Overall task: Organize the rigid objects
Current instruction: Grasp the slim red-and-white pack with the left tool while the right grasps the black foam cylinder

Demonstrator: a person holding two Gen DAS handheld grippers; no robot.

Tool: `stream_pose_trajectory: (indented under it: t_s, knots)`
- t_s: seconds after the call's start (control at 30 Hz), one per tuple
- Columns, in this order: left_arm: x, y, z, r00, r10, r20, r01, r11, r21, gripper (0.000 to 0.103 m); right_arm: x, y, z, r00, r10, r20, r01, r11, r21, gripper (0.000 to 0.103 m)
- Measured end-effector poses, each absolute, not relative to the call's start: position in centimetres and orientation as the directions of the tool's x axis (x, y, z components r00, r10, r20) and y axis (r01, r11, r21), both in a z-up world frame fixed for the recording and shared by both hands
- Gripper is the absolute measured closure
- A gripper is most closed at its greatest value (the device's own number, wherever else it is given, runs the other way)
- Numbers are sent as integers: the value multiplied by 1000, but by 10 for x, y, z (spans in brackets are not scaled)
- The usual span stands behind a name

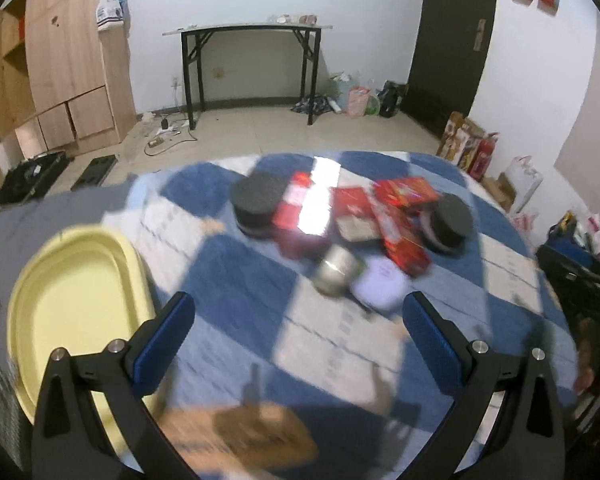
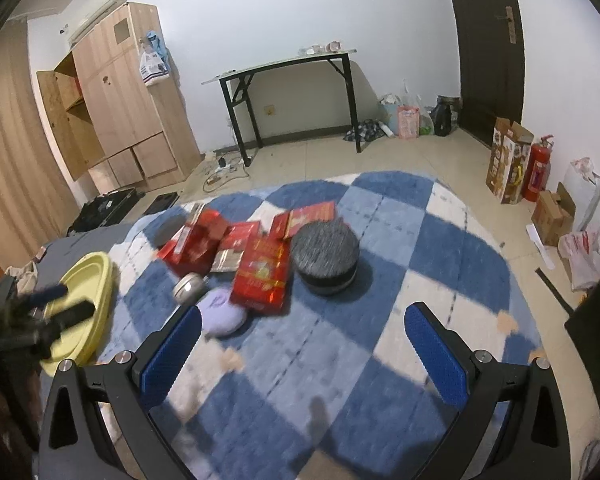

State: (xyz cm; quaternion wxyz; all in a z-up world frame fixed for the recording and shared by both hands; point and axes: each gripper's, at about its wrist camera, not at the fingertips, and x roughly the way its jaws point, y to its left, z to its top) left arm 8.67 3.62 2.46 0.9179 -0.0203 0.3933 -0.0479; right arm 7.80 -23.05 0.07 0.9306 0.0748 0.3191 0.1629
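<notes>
A pile lies on the blue-and-white checked cloth [image 2: 440,248]: several red boxes [image 2: 262,276] [image 1: 400,232], two round dark grey containers [image 2: 326,256] [image 1: 258,200] [image 1: 448,224], a small silver tin [image 2: 188,286] [image 1: 338,268] and a pale lilac round case [image 2: 222,312] [image 1: 378,284]. A yellow oval tray [image 1: 72,300] [image 2: 84,280] sits at the left. My left gripper [image 1: 298,320] hangs open above the cloth, short of the pile. My right gripper [image 2: 302,328] is open too, near the lilac case and a red box. In the right wrist view the left gripper [image 2: 56,304] shows over the tray.
A brown flat object [image 1: 252,436] lies blurred near the cloth's front edge. Beyond the cloth are tiled floor, a black folding table [image 2: 292,96], a wooden wardrobe [image 2: 116,104], a dark door [image 2: 488,48], cartons and a red extinguisher [image 2: 536,168].
</notes>
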Motion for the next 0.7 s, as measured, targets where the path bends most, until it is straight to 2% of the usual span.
stream_pose_trajectory:
  t_s: [0.17,0.27,0.33,0.43,0.6,0.7]
  knots:
    - [163,74,26,646,-47,-762,-52,993,-106,0,123,-232,-10,735,357,-576,-231,931,281,0]
    - [210,83,19,595,-67,-801,-88,985,-147,0,151,-231,-20,731,356,-583,-207,928,308,0]
    - [229,78,19,602,-99,-792,-59,984,-168,0,169,-228,-27,734,341,-588,-192,934,303,0]
    - [229,49,22,647,-179,-741,77,982,-171,0,190,-227,-42,718,344,-604,-166,929,332,0]
    - [224,-4,4,641,-200,-741,258,965,-37,0,202,-226,-50,712,350,-609,-157,925,347,2]
    - [232,-19,-3,645,-168,-746,275,961,21,0,204,-220,-52,723,331,-607,-178,937,299,3]
